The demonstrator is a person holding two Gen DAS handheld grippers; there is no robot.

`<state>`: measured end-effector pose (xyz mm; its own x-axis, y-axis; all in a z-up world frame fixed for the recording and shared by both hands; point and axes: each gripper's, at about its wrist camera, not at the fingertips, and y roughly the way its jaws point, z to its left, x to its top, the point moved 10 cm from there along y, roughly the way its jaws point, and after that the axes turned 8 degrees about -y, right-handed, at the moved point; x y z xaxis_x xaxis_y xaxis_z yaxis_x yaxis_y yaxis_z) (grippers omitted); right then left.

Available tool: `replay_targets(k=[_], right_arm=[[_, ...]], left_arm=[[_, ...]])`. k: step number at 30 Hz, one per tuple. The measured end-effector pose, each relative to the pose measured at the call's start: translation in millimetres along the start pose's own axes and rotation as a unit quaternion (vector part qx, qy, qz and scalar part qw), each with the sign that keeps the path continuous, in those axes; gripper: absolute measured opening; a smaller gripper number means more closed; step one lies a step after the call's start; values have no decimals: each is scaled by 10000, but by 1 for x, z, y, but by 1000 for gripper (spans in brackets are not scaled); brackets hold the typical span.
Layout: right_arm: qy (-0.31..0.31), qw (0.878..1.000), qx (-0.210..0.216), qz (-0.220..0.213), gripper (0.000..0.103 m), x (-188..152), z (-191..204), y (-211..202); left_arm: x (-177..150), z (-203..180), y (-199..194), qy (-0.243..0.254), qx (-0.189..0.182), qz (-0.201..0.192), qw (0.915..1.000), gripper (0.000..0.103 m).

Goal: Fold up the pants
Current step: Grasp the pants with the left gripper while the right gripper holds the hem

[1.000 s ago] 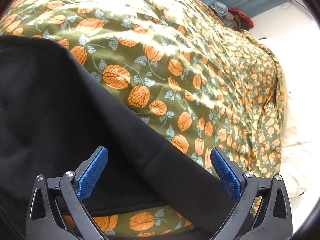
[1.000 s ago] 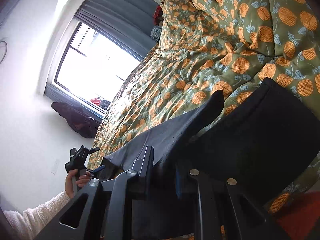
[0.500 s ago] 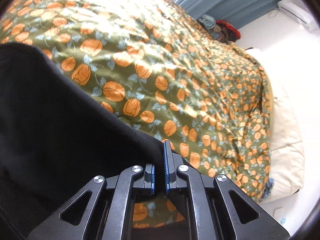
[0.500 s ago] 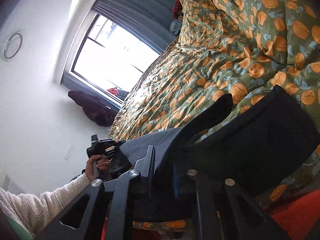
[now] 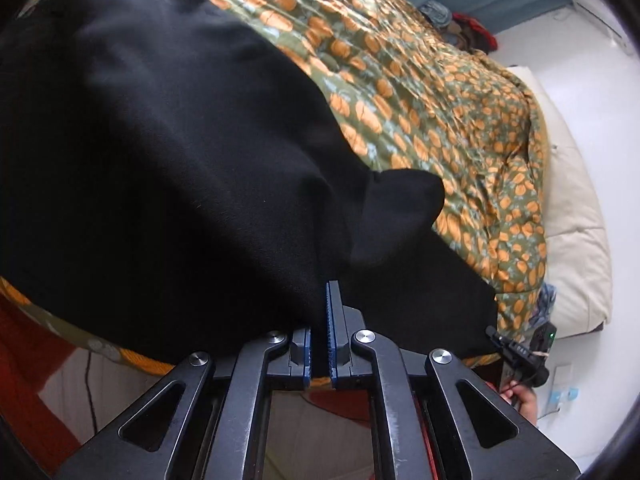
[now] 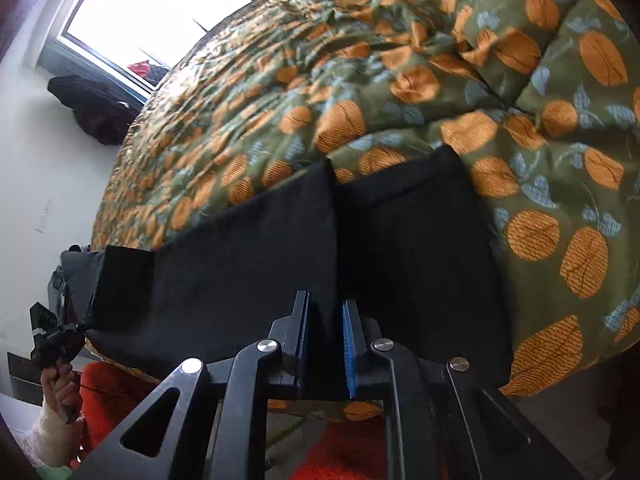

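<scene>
Pinching black cloth, my left gripper (image 5: 322,312) has its jaws closed tight on the pants (image 5: 168,152); my right gripper (image 6: 325,320) jaws clamp a thick fold too, pants spread over the flowered quilt (image 6: 540,92) on the bed

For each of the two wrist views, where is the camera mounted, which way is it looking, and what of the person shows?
Left wrist: sits behind the left gripper, looking down its fingers across the black pants and the quilt toward a curtain; a hand shows lower right.
Right wrist: sits behind the right gripper, shut on a pants fold, facing the window; a hand and pale sleeve show lower left.
Shared: the pants and the quilt.
</scene>
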<state>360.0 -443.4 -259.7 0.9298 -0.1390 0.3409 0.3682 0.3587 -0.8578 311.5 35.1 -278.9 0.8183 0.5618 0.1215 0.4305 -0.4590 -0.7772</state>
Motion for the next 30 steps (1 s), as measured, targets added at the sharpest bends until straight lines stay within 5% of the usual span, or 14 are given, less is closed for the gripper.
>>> replay_targets(k=[4, 10, 21, 24, 25, 26, 30], right_arm=[[-32, 9981, -611, -65, 13, 0, -13, -8], [325, 9981, -407, -318, 10, 0, -24, -24], [599, 9943, -513, -716, 4, 2, -33, -47], [656, 9955, -356, -577, 18, 2, -32, -41], [648, 9963, -306, -467, 44, 1, -31, -37], [572, 9974, -246, -361, 55, 0, -27, -32], [164, 9980, -575, 217, 57, -6, -20, -13]], left_arm=[[-19, -15, -3, 490, 135, 108, 9987, 4], [-33, -27, 1, 1016, 280, 180, 9943, 4], [-41, -31, 10, 1187, 292, 260, 9922, 4], [-43, -28, 12, 1134, 285, 313, 9926, 4], [-44, -27, 13, 1145, 295, 320, 9925, 4], [-44, -27, 14, 1165, 308, 322, 9922, 4], [-45, -26, 14, 1208, 354, 331, 9915, 4]])
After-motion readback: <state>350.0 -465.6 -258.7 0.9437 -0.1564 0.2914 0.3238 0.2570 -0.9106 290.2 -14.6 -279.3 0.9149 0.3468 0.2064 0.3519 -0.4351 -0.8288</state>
